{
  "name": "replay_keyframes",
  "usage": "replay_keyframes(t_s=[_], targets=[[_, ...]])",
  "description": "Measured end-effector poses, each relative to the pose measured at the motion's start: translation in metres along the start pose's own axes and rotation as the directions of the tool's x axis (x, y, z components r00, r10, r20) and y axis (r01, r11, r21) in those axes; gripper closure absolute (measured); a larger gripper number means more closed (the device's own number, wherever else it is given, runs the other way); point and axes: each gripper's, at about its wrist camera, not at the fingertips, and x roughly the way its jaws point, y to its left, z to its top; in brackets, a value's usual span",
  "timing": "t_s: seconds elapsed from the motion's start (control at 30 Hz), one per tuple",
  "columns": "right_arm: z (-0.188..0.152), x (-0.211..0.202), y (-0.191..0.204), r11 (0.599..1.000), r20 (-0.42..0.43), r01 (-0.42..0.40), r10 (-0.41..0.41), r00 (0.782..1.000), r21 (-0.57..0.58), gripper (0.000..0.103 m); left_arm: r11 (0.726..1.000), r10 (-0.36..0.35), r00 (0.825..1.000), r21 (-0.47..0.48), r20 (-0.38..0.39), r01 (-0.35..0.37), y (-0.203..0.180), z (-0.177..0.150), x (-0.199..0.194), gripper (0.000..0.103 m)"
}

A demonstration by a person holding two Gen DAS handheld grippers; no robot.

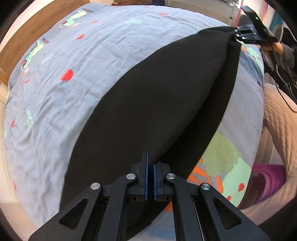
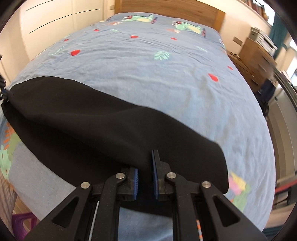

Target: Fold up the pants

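Black pants (image 1: 148,103) hang stretched above a blue printed bedspread (image 1: 61,77), held at both ends. My left gripper (image 1: 150,166) is shut on the near corner of the cloth, which runs down between its blue pads. At the far end of the same view the right gripper (image 1: 236,34) pinches the other corner. In the right wrist view the pants (image 2: 111,129) sag in a long fold, and my right gripper (image 2: 145,166) is shut on the cloth between its blue pads (image 2: 155,166). The left gripper shows only as a sliver at that view's left edge.
The bedspread (image 2: 167,83) covers a wide bed with a wooden headboard (image 2: 167,9). Wooden drawers (image 2: 256,55) stand to the right of the bed. A person's knitted sleeve (image 1: 278,126) and a purple basket (image 1: 267,179) are at the bed's near side.
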Motion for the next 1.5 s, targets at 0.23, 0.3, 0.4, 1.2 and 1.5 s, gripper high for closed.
replay_keyframes(t_s=[0.23, 0.3, 0.4, 1.2, 1.5], targets=[[-0.014, -0.006, 0.017, 0.989, 0.026, 0.080, -0.077, 0.997, -0.123, 0.103, 1.000, 0.021, 0.998, -0.019, 0.058, -0.019, -0.014, -0.001, -0.011, 0.101], [-0.019, -0.005, 0.022, 0.979, 0.022, 0.099, -0.097, 0.995, -0.176, 0.103, 1.000, 0.017, 0.998, -0.012, 0.055, -0.017, -0.022, 0.000, -0.011, 0.101], [-0.028, 0.003, 0.029, 0.958, -0.009, 0.124, -0.131, 0.991, -0.260, 0.103, 1.000, 0.016, 0.999, 0.004, 0.034, -0.017, -0.034, 0.002, 0.000, 0.100], [-0.052, 0.022, 0.024, 0.915, -0.088, 0.261, -0.300, 0.950, -0.307, 0.064, 0.978, -0.098, 0.995, -0.183, -0.001, 0.096, -0.042, -0.020, 0.033, 0.093], [-0.058, 0.010, 0.018, 0.937, -0.121, 0.232, -0.271, 0.955, -0.261, 0.060, 0.986, -0.051, 0.998, -0.159, -0.045, 0.043, -0.044, -0.028, 0.010, 0.054]])
